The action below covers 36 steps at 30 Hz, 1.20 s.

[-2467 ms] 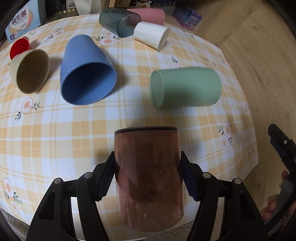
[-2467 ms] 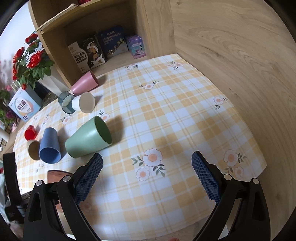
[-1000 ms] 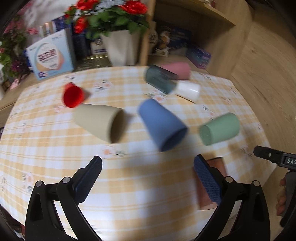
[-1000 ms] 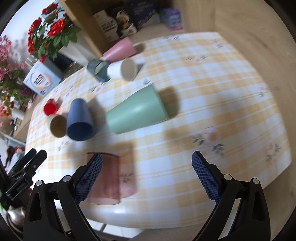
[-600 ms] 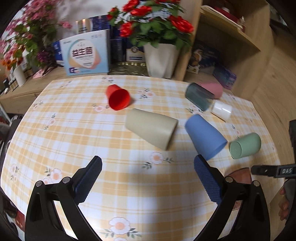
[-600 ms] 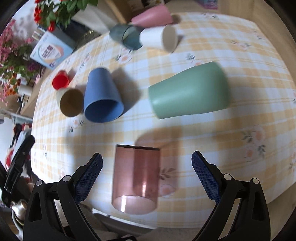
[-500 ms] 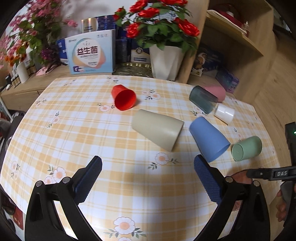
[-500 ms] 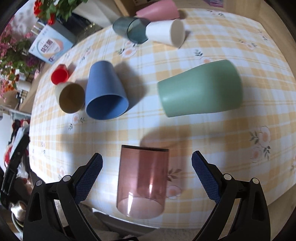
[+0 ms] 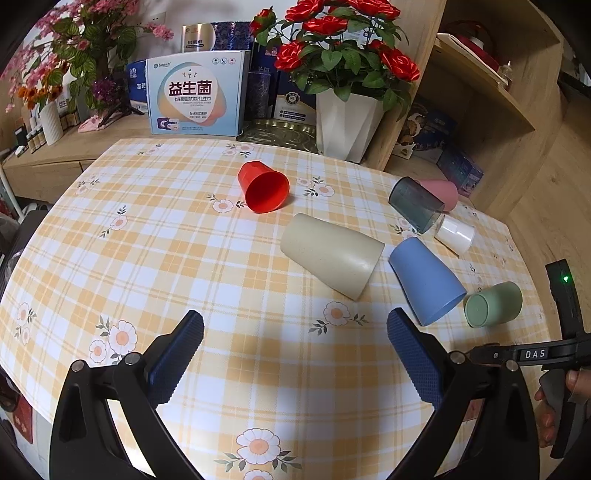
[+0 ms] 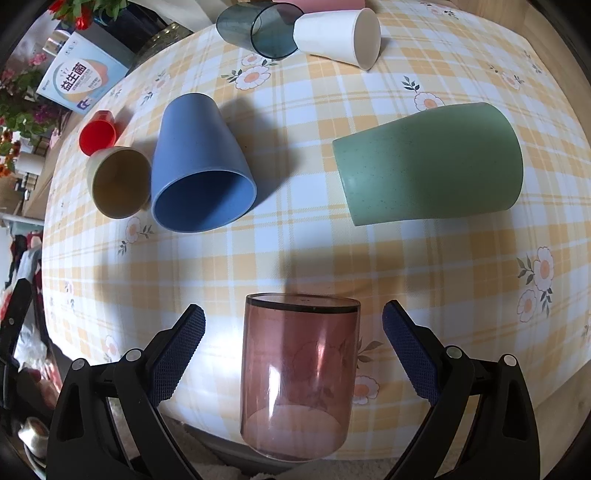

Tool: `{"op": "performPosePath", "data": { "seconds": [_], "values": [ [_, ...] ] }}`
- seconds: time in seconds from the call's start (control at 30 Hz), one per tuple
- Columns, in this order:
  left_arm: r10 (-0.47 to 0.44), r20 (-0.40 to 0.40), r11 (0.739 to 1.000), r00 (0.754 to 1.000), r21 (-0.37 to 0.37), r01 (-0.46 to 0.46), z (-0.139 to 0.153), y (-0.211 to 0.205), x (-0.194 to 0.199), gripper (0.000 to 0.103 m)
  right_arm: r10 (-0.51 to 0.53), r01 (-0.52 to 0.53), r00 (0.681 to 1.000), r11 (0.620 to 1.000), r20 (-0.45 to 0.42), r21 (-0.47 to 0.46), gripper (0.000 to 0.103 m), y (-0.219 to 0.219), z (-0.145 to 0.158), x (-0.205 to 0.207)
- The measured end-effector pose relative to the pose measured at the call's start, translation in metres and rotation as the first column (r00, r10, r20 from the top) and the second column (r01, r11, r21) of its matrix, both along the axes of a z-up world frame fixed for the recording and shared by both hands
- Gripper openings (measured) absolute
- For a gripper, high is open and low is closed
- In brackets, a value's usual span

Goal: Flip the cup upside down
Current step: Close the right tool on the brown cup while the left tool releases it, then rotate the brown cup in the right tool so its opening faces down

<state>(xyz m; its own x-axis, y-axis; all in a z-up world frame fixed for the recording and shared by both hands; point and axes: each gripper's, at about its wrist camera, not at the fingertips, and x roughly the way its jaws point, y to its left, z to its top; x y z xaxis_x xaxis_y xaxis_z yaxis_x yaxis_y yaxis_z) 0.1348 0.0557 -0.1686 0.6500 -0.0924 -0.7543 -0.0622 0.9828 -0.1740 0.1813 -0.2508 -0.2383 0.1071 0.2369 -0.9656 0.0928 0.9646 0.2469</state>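
Observation:
A clear brown cup [image 10: 297,373] stands upright at the near edge of the checked table [image 10: 314,258], rim up. My right gripper [image 10: 293,343] is open around it, one finger on each side, not touching. My left gripper [image 9: 295,354] is open and empty, above the near part of the table [image 9: 166,240]. The brown cup is hidden behind the left gripper's right finger in the left wrist view. Part of the right gripper's body shows at the right edge of that view.
Cups lie on their sides: blue [image 10: 201,166] [image 9: 424,280], green [image 10: 432,162] [image 9: 493,304], beige [image 10: 118,181] [image 9: 332,254], red [image 10: 98,133] [image 9: 264,186], grey clear [image 10: 258,27] [image 9: 415,206], white [image 10: 340,35] [image 9: 454,234], pink [image 9: 441,192]. Vase [image 9: 345,125] and box [image 9: 194,98] stand behind.
My left gripper let go of the brown cup and drew back to the left. My right gripper moved in and down, and now straddles the brown cup.

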Motion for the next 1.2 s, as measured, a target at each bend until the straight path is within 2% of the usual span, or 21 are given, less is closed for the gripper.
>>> {"op": "performPosePath", "data": {
  "seconds": [0.7, 0.73, 0.77, 0.97, 1.2],
  "values": [
    [0.006, -0.018, 1.0, 1.0, -0.009, -0.006, -0.004, -0.001, 0.001, 0.097, -0.003, 0.002, 1.0, 1.0, -0.019, -0.023, 0.093, 0.0, -0.011, 0.003],
    [0.005, -0.019, 1.0, 1.0, -0.009, -0.005, -0.004, 0.0, 0.002, 0.097, -0.002, 0.002, 1.0, 1.0, -0.021, -0.025, 0.078, 0.002, -0.012, 0.003],
    [0.004, -0.019, 1.0, 1.0, -0.009, -0.004, -0.004, 0.0, 0.002, 0.097, -0.001, 0.001, 1.0, 0.999, -0.028, -0.035, 0.067, 0.002, -0.013, 0.003],
    [0.005, -0.021, 1.0, 1.0, -0.011, -0.005, -0.004, 0.0, 0.001, 0.097, -0.004, 0.002, 0.999, 0.999, -0.047, -0.039, 0.067, 0.002, -0.017, 0.004],
    [-0.003, -0.029, 1.0, 1.0, -0.017, 0.002, -0.005, -0.001, 0.001, 0.097, -0.005, 0.004, 1.0, 1.0, -0.029, -0.016, 0.064, -0.001, -0.012, 0.001]
  ]
}}
